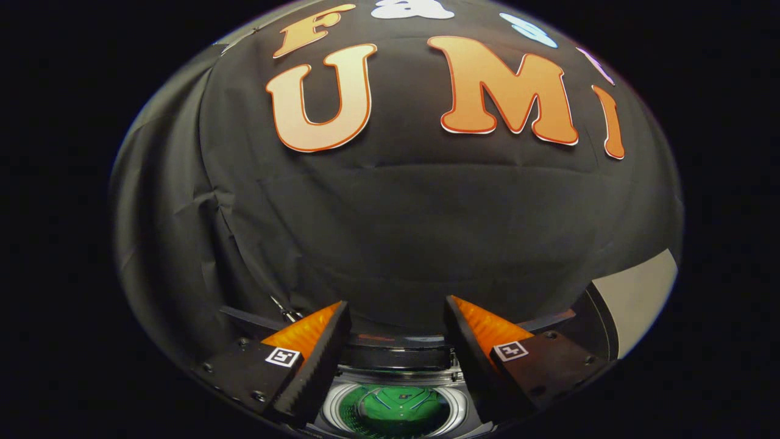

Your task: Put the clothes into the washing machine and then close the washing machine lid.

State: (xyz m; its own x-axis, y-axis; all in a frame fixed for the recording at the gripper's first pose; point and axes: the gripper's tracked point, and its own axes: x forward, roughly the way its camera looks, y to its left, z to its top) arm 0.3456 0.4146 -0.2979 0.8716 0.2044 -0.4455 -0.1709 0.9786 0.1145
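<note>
Nearest to us, the gripper [396, 317] holds its two fingers [320, 360] spread wide apart, with nothing between them; each finger is a wedge with a ribbed inner face tapering to a point, bolted onto a flat block that carries a small square black-and-white marker [284, 357]. Down between the finger bases we look into the washing machine [396, 361], whose lid is up: a round, shiny metal drum rim [332, 405] rings the opening, and inside it lies the clothes [395, 410], a soft green garment with thin pale stripes, bunched at the bottom of the drum. So the garment sits in the tub, below and between the fingers, touched by neither. Just beyond the drum we see the machine's dark far edge, a smooth band with a faint reddish glint along its top. To the left of the left finger a thin dark bar and a small metal fitting [286, 312] stand near the cloth. Farther off, the booth's black cloth wall [396, 231] rises behind everything, matte and gently creased, with deeper folds on the left. At far right a pale, smooth panel [640, 292] shows past the edge of the cloth.
</note>
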